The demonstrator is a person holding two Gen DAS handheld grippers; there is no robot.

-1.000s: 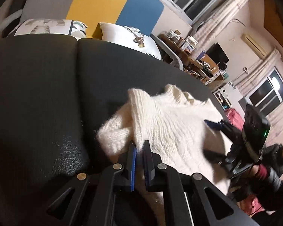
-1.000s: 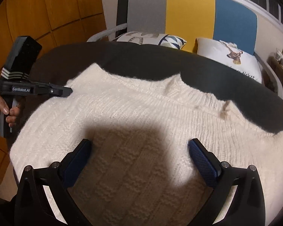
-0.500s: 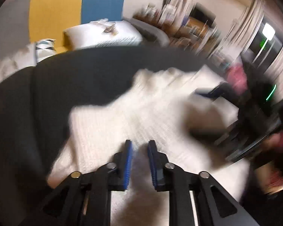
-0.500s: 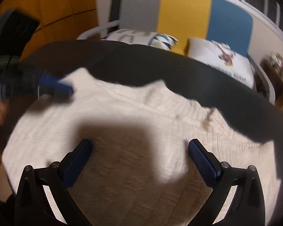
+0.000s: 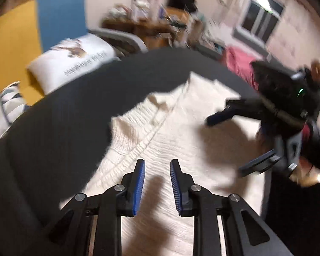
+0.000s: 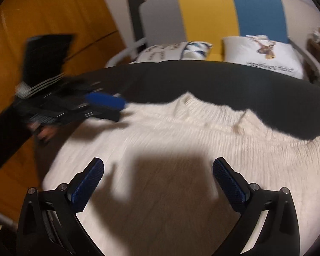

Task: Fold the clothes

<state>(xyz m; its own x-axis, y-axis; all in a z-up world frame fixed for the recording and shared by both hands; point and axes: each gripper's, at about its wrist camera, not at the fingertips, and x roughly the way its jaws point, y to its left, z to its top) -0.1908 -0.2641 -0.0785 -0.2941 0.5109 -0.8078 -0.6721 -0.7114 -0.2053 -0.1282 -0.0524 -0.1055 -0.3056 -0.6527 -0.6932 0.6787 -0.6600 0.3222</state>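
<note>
A cream knitted sweater (image 5: 181,140) lies spread flat on a black padded surface (image 5: 59,123); it also shows in the right wrist view (image 6: 202,145). My left gripper (image 5: 156,170) hovers over the sweater's left part with its jaws partly open and nothing between them. It shows blurred at the left of the right wrist view (image 6: 104,104). My right gripper (image 6: 157,170) is wide open and empty above the sweater's middle. It also shows at the right of the left wrist view (image 5: 234,140).
Behind the black surface (image 6: 224,79) stands a grey, yellow and blue chair (image 6: 213,15) with two printed cushions (image 6: 264,53). A wooden wall (image 6: 42,21) is at the left. A cluttered desk (image 5: 155,27) and a pink cloth (image 5: 239,61) lie beyond.
My left gripper let go of the sweater's edge, opened partway and swung right over the sweater. The bunched part now lies flat. My right gripper stayed open and barely moved.
</note>
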